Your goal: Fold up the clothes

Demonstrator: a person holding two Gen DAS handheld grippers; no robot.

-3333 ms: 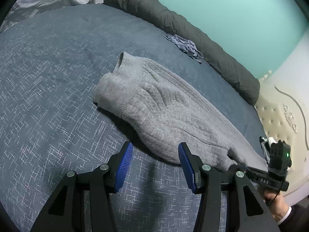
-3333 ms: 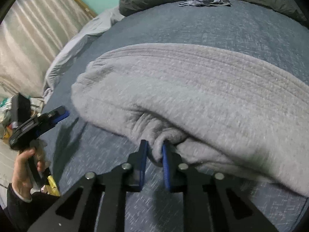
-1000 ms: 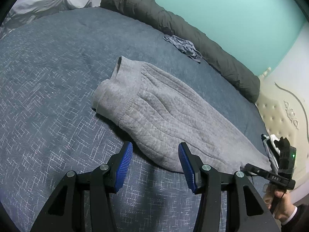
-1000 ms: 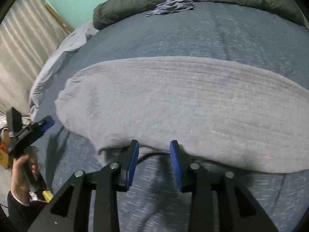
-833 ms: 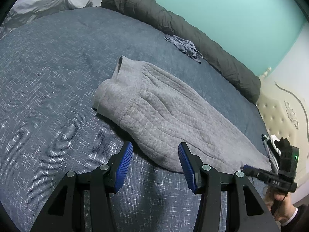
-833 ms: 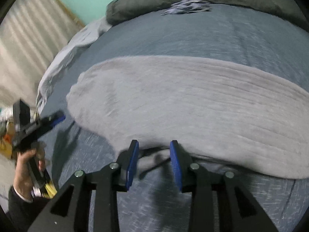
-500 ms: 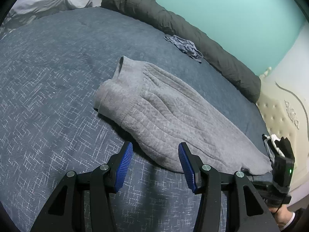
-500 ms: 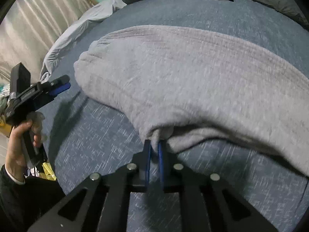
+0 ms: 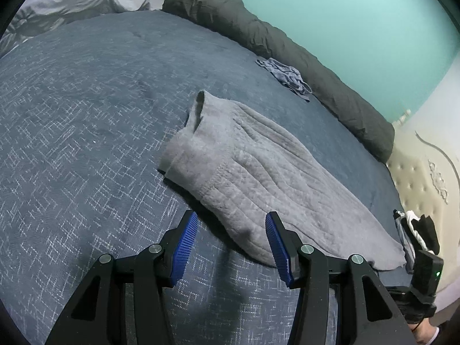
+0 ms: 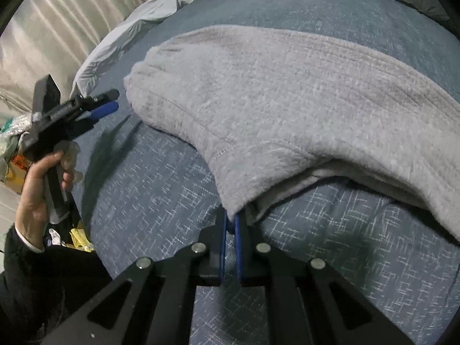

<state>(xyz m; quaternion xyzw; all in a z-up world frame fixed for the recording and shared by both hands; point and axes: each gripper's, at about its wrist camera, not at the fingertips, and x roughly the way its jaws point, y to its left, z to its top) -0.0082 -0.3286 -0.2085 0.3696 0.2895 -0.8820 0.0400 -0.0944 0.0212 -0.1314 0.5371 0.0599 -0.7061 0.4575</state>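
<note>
Two grippers: right gripper (image 10: 229,224) jaws pinch grey garment (image 10: 287,100); left gripper (image 9: 231,240) jaws wide.

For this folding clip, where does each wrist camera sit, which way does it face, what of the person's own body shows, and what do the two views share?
Left wrist: rides the left gripper, looking along its open fingers over the gray sweater toward the teal wall; the right gripper shows at lower right.
Right wrist: rides the right gripper, shut on the sweater's edge, facing the curtain; the person's left hand holds the other gripper.
Shared: sweater, blue bedspread, dark rolled duvet, crumpled blue-gray garment.
</note>
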